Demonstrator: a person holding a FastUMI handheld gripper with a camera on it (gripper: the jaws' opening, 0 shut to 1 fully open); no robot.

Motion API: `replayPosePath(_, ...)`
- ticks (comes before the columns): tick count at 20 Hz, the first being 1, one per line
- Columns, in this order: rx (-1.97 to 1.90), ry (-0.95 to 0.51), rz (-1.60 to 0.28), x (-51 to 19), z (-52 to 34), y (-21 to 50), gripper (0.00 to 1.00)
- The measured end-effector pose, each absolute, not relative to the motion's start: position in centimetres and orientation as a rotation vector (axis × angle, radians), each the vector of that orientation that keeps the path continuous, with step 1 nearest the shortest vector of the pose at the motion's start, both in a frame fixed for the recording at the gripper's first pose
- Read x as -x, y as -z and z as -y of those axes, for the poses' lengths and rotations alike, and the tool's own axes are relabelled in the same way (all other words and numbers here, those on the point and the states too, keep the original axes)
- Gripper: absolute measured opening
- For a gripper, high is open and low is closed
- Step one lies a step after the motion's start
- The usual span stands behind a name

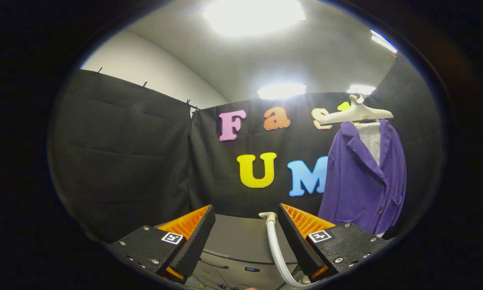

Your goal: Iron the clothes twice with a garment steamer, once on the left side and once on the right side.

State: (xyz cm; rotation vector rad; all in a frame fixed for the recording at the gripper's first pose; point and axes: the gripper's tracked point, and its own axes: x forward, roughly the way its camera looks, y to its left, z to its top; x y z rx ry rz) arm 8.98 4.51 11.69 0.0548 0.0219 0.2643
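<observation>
One jacket (366, 177), one hose (276, 249), gripper (246, 213) open.

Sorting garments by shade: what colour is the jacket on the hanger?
Purple, in the gripper view: jacket.

A purple jacket (364, 177) hangs upright on a pale hanger (356, 114), front facing out, lapels open over a white lining. A pale steamer hose (276, 249) curves up from below, its end apparently just beside the right finger.
</observation>
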Motion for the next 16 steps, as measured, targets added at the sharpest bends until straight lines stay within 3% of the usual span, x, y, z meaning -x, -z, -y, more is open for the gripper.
replayPosePath(7,-0.112,-0.324,-0.103,-16.2,-4.9,-13.2,0.96)
replayPosePath(16,-0.097,-0.370,-0.284,-24.7,-5.8,-10.2,0.95)
